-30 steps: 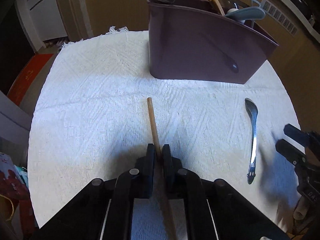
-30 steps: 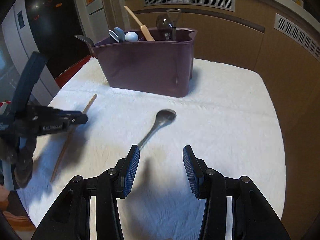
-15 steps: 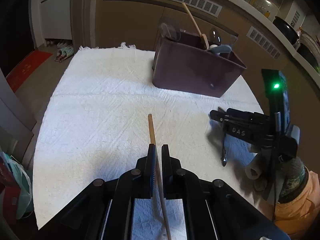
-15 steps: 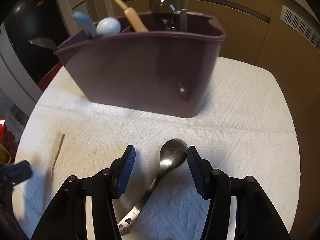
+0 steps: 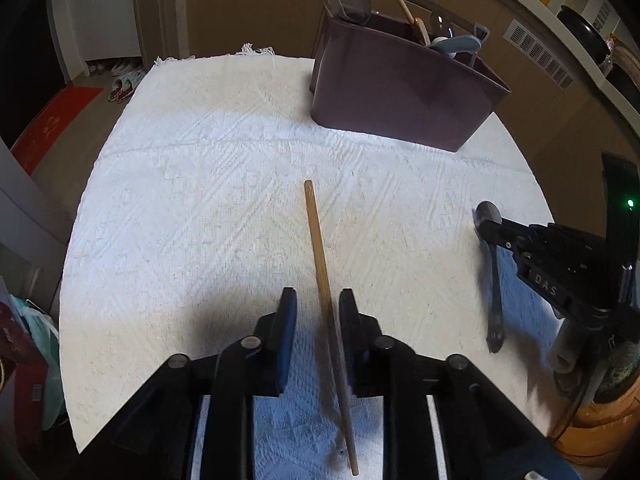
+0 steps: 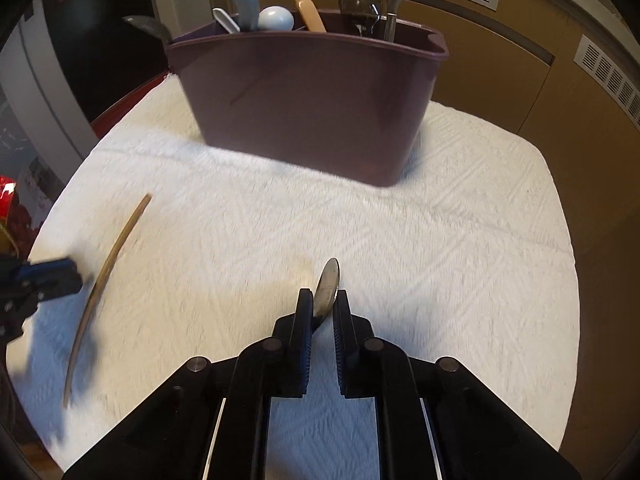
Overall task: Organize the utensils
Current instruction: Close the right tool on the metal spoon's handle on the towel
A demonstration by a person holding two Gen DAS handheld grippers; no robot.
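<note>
A wooden stick (image 5: pixel 314 232) lies on the white cloth (image 5: pixel 200 200), running between the fingers of my left gripper (image 5: pixel 317 296). The jaws are opening: there is a gap on the stick's left side, and it rests close to the right finger. My right gripper (image 6: pixel 322 300) is shut on a metal spoon (image 6: pixel 329 280), whose bowl pokes out edge-on past the fingertips. In the left wrist view the spoon (image 5: pixel 494 280) hangs handle-down from the right gripper (image 5: pixel 486 228). The purple caddy (image 6: pixel 312 100) stands at the back with several utensils in it.
The caddy (image 5: pixel 400 92) sits on the far right part of the cloth. In the right wrist view the stick (image 6: pixel 108 264) and the left gripper (image 6: pixel 60 276) are at the left edge. Wooden cabinets rise behind the table, and the floor drops away at the left.
My left jaws, shut on the stick before, have parted and left it on the cloth. My right jaws have closed on the spoon, which has turned on edge and come off the cloth.
</note>
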